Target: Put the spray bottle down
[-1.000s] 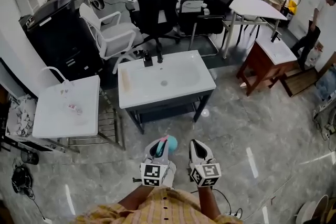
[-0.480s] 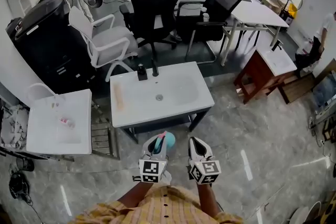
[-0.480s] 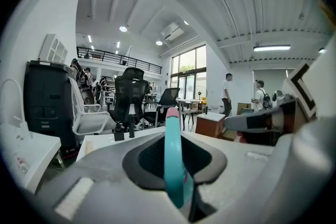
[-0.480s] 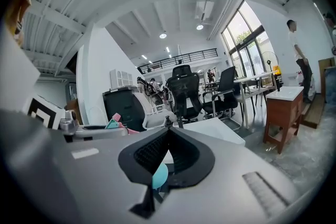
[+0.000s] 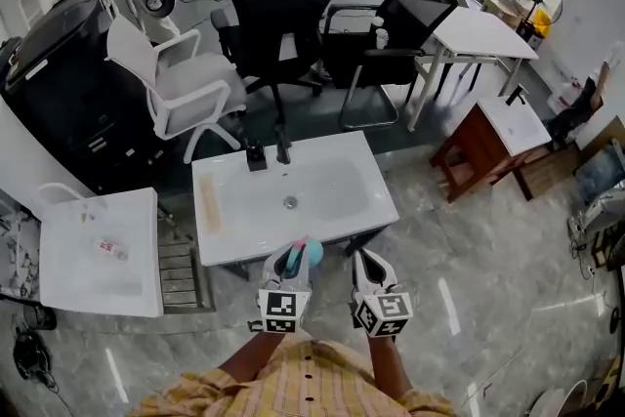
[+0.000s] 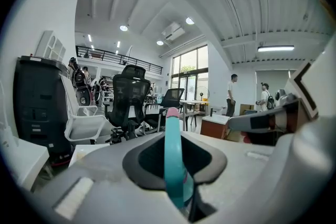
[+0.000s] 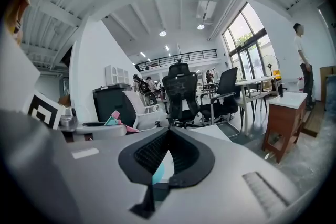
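Note:
A teal spray bottle (image 5: pixel 309 255) with a pink tip stands between the jaws of my left gripper (image 5: pixel 291 261), which is shut on it. In the left gripper view the bottle (image 6: pixel 173 165) fills the gap between the jaws as a teal upright band. My right gripper (image 5: pixel 365 261) is beside it, shut, with nothing between its jaws; its tips meet in the right gripper view (image 7: pixel 169 131). Both grippers are level with each other, just short of the near edge of a white sink counter (image 5: pixel 376 188) with a black faucet (image 5: pixel 282 151).
A second white basin (image 5: pixel 59 273) stands at the left, with a metal rack (image 5: pixel 182 264) between it and the sink. Behind the sink are black office chairs (image 5: pixel 283 0), a white chair (image 5: pixel 171 78) and a black cabinet (image 5: pixel 54 83). A wooden cabinet (image 5: pixel 483 146) is at the right.
The sink counter and the room have drawn closer and lower in the head view. Both grippers keep their places side by side, the left still shut on the bottle.

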Demonstrator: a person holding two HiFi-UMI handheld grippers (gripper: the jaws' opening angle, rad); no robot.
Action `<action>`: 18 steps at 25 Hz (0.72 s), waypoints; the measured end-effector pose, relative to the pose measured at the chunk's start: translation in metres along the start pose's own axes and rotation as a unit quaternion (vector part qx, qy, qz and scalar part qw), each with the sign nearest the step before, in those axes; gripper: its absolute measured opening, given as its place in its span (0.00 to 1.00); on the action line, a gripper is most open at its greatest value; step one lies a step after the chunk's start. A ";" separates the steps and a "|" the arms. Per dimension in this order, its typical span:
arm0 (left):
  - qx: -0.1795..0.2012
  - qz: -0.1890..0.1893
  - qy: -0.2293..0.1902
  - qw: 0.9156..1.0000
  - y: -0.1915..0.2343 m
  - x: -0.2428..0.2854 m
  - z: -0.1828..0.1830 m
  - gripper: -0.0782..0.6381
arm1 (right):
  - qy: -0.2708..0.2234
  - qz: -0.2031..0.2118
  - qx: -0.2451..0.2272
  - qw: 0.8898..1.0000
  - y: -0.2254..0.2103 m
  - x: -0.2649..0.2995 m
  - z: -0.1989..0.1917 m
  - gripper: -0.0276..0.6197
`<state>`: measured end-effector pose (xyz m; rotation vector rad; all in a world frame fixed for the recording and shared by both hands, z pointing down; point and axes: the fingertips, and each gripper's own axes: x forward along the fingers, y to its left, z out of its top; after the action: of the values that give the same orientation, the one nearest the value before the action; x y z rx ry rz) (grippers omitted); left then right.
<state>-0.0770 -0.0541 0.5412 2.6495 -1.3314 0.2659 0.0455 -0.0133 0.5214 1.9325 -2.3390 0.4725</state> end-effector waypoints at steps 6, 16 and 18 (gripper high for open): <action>-0.015 0.001 0.015 1.000 0.018 0.023 -0.005 0.19 | 0.018 -0.003 -0.007 1.000 -0.005 0.032 0.005 0.04; -0.033 0.024 0.030 0.999 0.030 0.044 -0.019 0.19 | 0.035 0.022 -0.013 0.999 -0.011 0.064 0.002 0.04; -0.031 0.028 0.032 0.999 0.031 0.054 -0.020 0.19 | 0.034 0.028 -0.013 0.999 -0.019 0.073 0.002 0.04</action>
<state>-0.0721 -0.1094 0.5753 2.5343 -1.3737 0.3089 0.0495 -0.0863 0.5412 1.8160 -2.3497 0.5015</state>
